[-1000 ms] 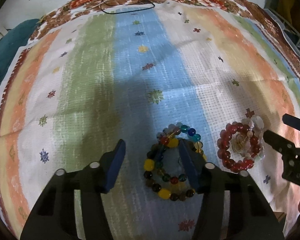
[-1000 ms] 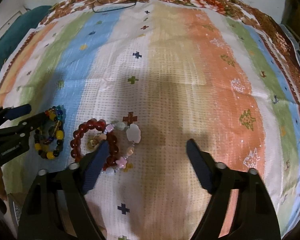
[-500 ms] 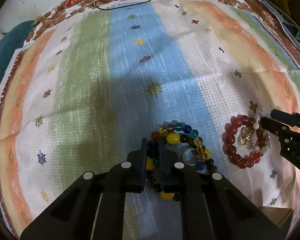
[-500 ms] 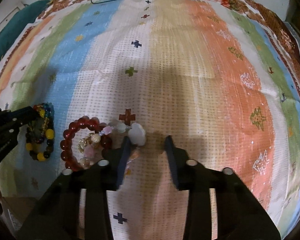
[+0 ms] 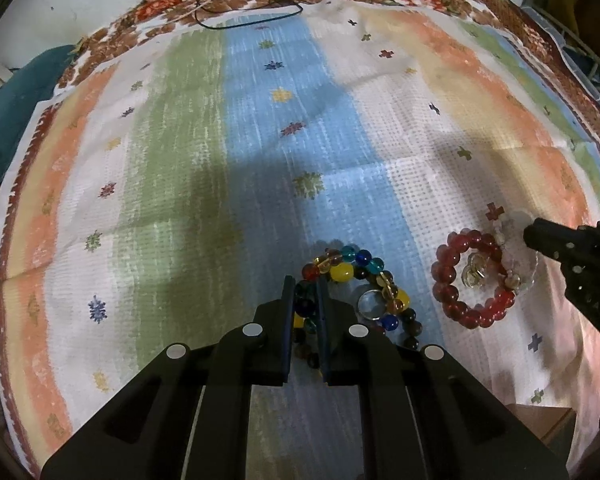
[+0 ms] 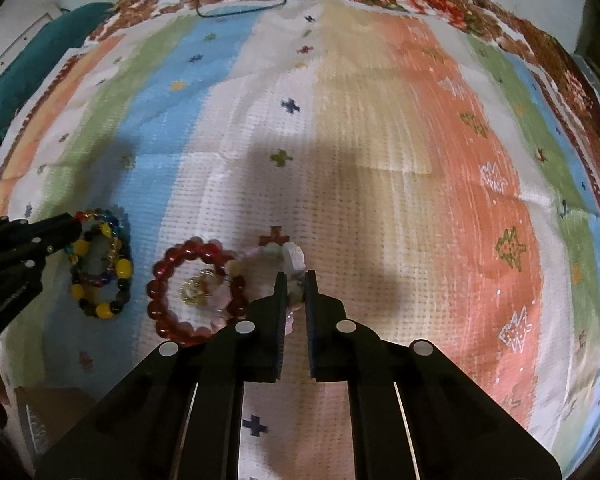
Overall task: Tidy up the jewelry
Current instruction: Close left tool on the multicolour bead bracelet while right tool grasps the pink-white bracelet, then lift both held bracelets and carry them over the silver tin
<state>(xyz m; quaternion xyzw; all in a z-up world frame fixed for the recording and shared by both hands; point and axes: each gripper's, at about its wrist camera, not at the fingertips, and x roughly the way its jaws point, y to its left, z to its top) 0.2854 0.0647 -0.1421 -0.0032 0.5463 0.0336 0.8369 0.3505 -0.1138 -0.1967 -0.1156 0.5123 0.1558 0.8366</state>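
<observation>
My left gripper (image 5: 305,298) was clamped on the multicoloured bracelet (image 5: 354,276), lower centre; my right gripper (image 6: 296,296) pinched the pale bracelet (image 6: 288,258) overlapping the red bracelet (image 6: 196,290), lower left; lifting might have dragged it along, or beads could have slipped.

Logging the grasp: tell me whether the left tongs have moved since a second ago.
Yes. The left tongs have closed on the multicolored bead bracelet, which lies at the blue stripe; a second ago they stood wide open.
</observation>
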